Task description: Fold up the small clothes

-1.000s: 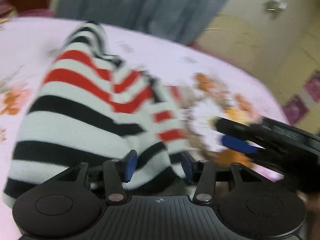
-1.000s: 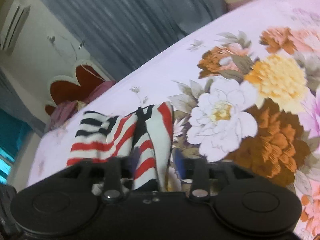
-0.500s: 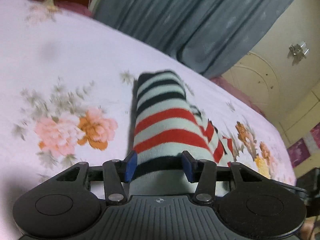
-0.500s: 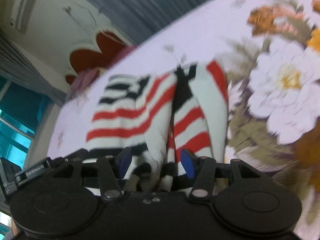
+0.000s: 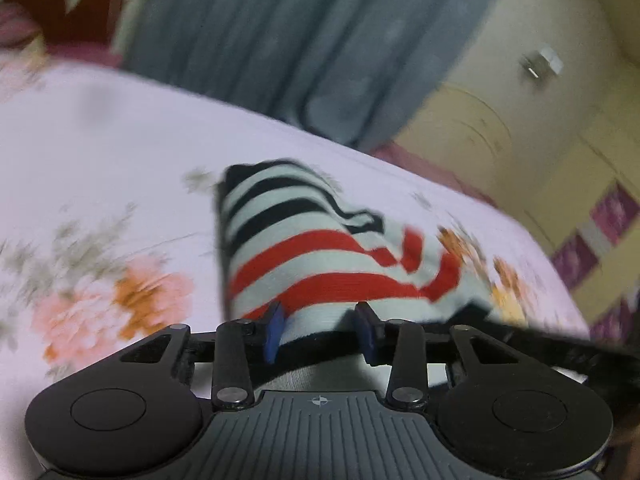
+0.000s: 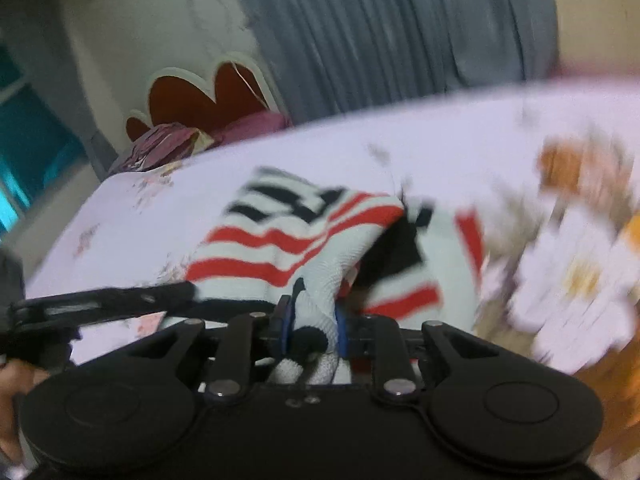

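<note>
A small knitted garment (image 5: 304, 248) with white, black and red stripes lies bunched on the floral bedsheet (image 5: 100, 160). In the left wrist view my left gripper (image 5: 320, 332) has the garment's near edge filling the gap between its blue pads, and its jaws are closing. In the right wrist view the garment (image 6: 280, 240) is folded into a ridge. My right gripper (image 6: 312, 328) pinches a bunch of its white cloth, with jaws closing. The left gripper's fingers (image 6: 100, 304) show as a black bar at the left, beside the garment.
The bed runs back to a red scalloped headboard (image 6: 200, 96) with a purple pillow (image 6: 164, 144). A grey curtain (image 5: 280, 40) hangs behind the bed, and a cream wardrobe (image 5: 540, 140) stands at the right. A person's hand (image 6: 16, 376) shows at the lower left.
The right jaws have narrowed onto a bunch of cloth and the view has rolled. The left jaws have drawn in a little. The garment now lies narrower, folded over itself.
</note>
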`<state>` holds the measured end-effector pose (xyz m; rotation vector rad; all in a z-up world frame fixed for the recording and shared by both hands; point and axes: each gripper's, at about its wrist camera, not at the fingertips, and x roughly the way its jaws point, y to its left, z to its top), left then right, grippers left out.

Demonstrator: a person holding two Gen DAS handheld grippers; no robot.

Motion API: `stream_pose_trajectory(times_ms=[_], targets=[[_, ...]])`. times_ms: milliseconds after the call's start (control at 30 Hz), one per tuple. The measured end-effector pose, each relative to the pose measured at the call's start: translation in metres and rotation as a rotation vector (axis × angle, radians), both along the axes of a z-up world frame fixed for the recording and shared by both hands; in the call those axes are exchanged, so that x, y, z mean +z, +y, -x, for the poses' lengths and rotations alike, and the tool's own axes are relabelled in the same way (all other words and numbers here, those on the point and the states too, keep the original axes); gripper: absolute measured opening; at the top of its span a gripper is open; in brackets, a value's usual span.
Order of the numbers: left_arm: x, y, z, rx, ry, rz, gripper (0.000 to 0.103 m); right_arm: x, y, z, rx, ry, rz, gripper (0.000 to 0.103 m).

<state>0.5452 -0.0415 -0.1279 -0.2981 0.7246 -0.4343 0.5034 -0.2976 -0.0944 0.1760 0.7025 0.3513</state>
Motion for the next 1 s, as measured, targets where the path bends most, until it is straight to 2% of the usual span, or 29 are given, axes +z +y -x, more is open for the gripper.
stream_pose_trajectory(times_ms=[67, 100, 133, 200, 267, 333, 400, 500, 567, 600, 700, 767, 800, 833, 867, 933, 1000], targets=[[0.004, -0.014, 0.001, -0.051, -0.019, -0.023, 0.038, 0.009, -0.004, 0.014, -0.025, -0.068, 0.059, 0.020], [0.000, -0.026, -0.002, -0.067, 0.008, -0.079, 0.038, 0.008, -0.012, 0.019, -0.045, -0.080, 0.063, 0.020], [-0.007, -0.037, -0.007, -0.088, 0.050, -0.136, 0.038, -0.002, -0.020, 0.018, -0.070, -0.059, 0.063, 0.020], [-0.012, -0.051, -0.011, -0.099, 0.058, -0.180, 0.038, -0.036, -0.036, 0.000, -0.114, 0.102, 0.036, 0.020], [-0.007, -0.060, -0.013, -0.115, 0.054, -0.241, 0.039, -0.051, -0.046, -0.004, -0.143, 0.118, -0.037, 0.020], [-0.006, -0.061, -0.012, -0.137, 0.047, -0.273, 0.039, -0.047, -0.045, -0.003, -0.147, 0.117, -0.030, 0.021], [-0.006, -0.057, -0.012, -0.147, 0.051, -0.263, 0.039, -0.049, -0.044, -0.003, -0.138, 0.125, -0.024, 0.022], [0.002, -0.050, -0.017, -0.157, 0.067, -0.235, 0.039, -0.046, -0.052, -0.004, -0.141, 0.137, -0.066, 0.026], [0.019, -0.042, -0.019, -0.156, 0.000, -0.157, 0.039, -0.028, -0.058, 0.005, -0.195, 0.047, -0.058, 0.030], [0.024, -0.041, -0.024, -0.157, -0.012, -0.143, 0.039, -0.020, -0.061, 0.004, -0.215, 0.003, -0.051, 0.028], [0.025, -0.054, -0.052, -0.169, -0.001, -0.194, 0.039, -0.007, -0.056, -0.033, -0.200, -0.008, 0.005, 0.023], [0.013, -0.063, -0.068, -0.198, 0.047, -0.196, 0.039, -0.009, -0.043, -0.059, -0.161, -0.002, 0.062, 0.020], [0.001, -0.068, -0.073, -0.218, 0.086, -0.225, 0.039, -0.014, -0.037, -0.070, -0.139, 0.027, 0.096, 0.013], [-0.012, -0.074, -0.072, -0.241, 0.098, -0.283, 0.039, -0.027, -0.031, -0.082, -0.121, 0.085, 0.157, 0.011], [-0.015, -0.076, -0.067, -0.249, 0.059, -0.298, 0.039, -0.043, -0.028, -0.089, -0.114, 0.144, 0.217, 0.011], [-0.012, -0.078, -0.065, -0.231, 0.070, -0.296, 0.039, -0.047, -0.038, -0.089, -0.121, 0.142, 0.179, 0.011], [-0.010, -0.079, -0.061, -0.236, 0.050, -0.312, 0.039, -0.044, -0.040, -0.088, -0.119, 0.152, 0.192, 0.010]])
